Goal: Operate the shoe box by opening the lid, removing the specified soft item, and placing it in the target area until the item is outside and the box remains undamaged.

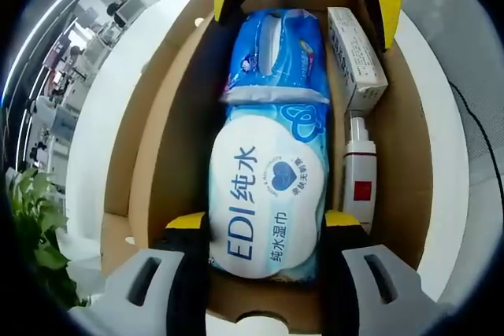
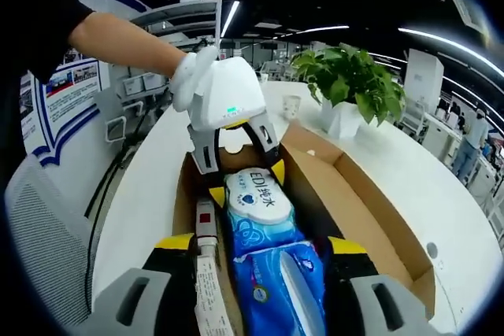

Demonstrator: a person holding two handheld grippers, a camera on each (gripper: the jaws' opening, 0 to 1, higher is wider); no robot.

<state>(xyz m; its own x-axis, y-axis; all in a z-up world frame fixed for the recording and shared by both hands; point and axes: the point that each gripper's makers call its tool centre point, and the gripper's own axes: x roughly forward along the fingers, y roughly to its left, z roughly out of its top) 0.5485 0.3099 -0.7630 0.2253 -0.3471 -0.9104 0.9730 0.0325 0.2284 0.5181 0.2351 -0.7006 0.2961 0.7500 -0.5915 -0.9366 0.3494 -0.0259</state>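
Box (image 1: pixel 409 163) open; both grippers (image 1: pixel 264 230) (image 2: pixel 260 253) straddle wipes pack (image 1: pixel 264 194), jaws spread, no squeeze yet. Next: close, lift clear.

A white table (image 2: pixel 441 186) carries a potted plant (image 2: pixel 350 84) under ceiling light strips (image 2: pixel 441 35), with desks (image 1: pixel 118 5) beyond.
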